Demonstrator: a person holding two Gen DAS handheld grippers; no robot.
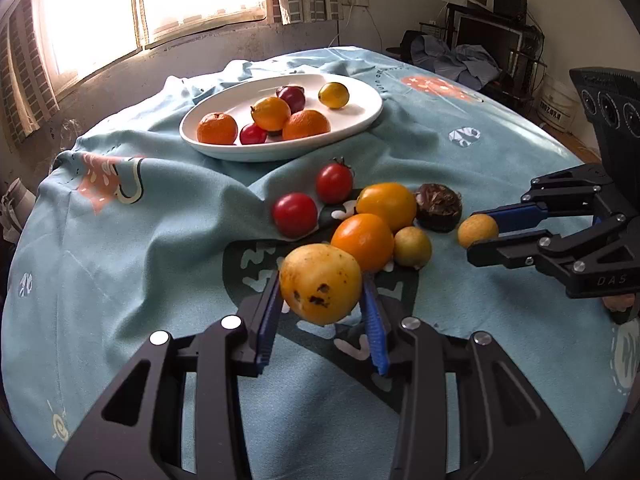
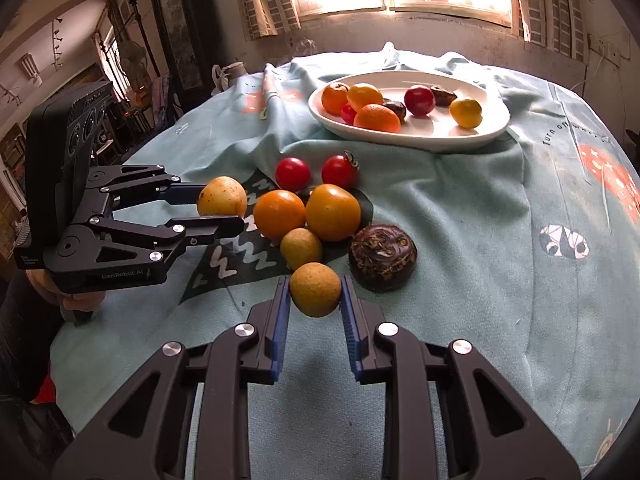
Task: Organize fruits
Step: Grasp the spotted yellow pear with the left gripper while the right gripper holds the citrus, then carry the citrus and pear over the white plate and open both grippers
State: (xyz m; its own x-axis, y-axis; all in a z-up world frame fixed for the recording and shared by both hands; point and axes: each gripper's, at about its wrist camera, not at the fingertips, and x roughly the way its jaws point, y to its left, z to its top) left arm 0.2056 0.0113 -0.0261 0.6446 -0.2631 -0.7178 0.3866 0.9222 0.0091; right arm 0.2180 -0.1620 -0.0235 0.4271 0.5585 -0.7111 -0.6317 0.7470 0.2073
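My left gripper is shut on a spotted yellow fruit, held just above the cloth; it also shows in the right wrist view. My right gripper is shut on a small yellow fruit, seen in the left wrist view too. Between them lie two orange tomatoes, a small yellow fruit, a dark wrinkled fruit and two red tomatoes. A white oval plate at the back holds several fruits.
A light blue patterned cloth covers the round table and is rumpled in front of the plate. A window wall stands behind the table. Clutter and shelves stand beyond the far right edge.
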